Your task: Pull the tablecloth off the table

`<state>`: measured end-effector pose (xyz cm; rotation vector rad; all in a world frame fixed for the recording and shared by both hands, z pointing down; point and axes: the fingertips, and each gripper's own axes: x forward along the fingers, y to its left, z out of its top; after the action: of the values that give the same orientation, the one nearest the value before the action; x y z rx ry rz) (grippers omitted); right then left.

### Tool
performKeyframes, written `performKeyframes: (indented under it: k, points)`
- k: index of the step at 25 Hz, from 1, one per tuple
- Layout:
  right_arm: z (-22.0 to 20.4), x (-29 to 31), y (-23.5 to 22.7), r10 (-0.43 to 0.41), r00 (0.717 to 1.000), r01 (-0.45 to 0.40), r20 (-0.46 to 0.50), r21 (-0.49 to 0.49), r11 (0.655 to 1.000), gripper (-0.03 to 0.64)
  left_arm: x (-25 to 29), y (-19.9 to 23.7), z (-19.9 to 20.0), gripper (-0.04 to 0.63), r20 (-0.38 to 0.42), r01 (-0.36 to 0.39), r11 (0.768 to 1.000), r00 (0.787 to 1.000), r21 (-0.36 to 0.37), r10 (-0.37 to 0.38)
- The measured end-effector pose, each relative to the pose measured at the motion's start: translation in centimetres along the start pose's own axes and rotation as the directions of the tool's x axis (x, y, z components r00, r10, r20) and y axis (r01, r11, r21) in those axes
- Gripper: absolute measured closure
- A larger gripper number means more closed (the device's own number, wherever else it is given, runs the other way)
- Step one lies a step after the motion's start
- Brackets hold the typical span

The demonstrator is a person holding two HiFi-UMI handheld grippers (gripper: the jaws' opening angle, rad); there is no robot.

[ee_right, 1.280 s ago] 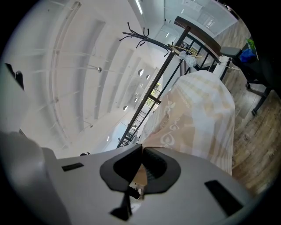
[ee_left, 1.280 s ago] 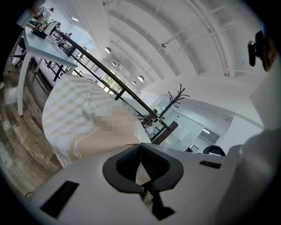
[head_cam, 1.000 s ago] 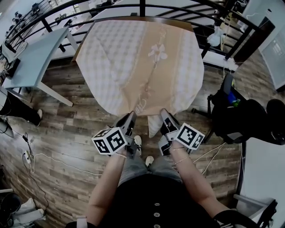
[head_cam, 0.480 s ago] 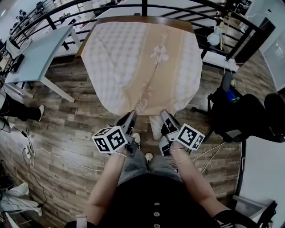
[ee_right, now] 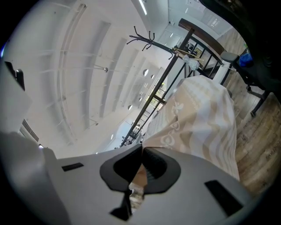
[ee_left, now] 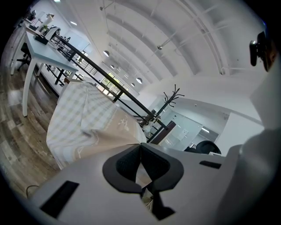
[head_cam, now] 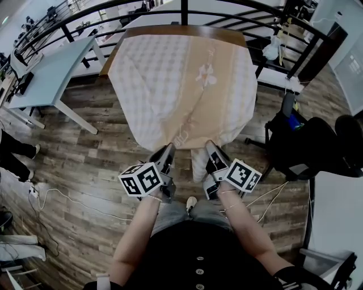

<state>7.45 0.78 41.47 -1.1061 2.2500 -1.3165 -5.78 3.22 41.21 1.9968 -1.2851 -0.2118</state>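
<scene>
A beige and white checked tablecloth point(head_cam: 181, 85) with a flower pattern covers a brown wooden table point(head_cam: 181, 30), whose bare far strip shows. The cloth's near edge is drawn off the table toward me and hangs slanted. My left gripper point(head_cam: 168, 149) is shut on that near edge, and my right gripper point(head_cam: 210, 147) is shut on it a little to the right. In the left gripper view the tablecloth point(ee_left: 88, 123) runs into the closed left gripper point(ee_left: 140, 145). In the right gripper view the tablecloth point(ee_right: 197, 118) is pinched in the right gripper point(ee_right: 142, 151).
A black metal railing point(head_cam: 187, 8) curves behind the table. A grey table point(head_cam: 51, 68) stands at the left. A black chair point(head_cam: 306, 147) sits at the right, a white tabletop point(head_cam: 334, 215) near it. Cables point(head_cam: 62, 198) lie on the wood floor. My legs are below the grippers.
The tablecloth has slid toward me, baring more of the table's far edge. Both grippers stay shut on its near edge. A person at the left has moved out of sight.
</scene>
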Motion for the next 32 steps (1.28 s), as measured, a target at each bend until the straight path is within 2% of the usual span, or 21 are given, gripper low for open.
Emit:
performKeyframes:
  k: [16,32]
  points:
    - [-3.7,-1.4,2.5,-0.026,0.999,0.026,0.045,0.014,1.000,0.591,-4.3,0.7,-0.1,0.580,-0.023,0.042,0.999,0.999,-0.008,-0.042]
    - [-7.5,-5.2,3.8,-0.046,0.997,0.044,0.069,0.032,0.999,0.591,-8.7,-0.3,-2.2,0.580,-0.043,0.077,0.997,0.996,0.005,-0.077]
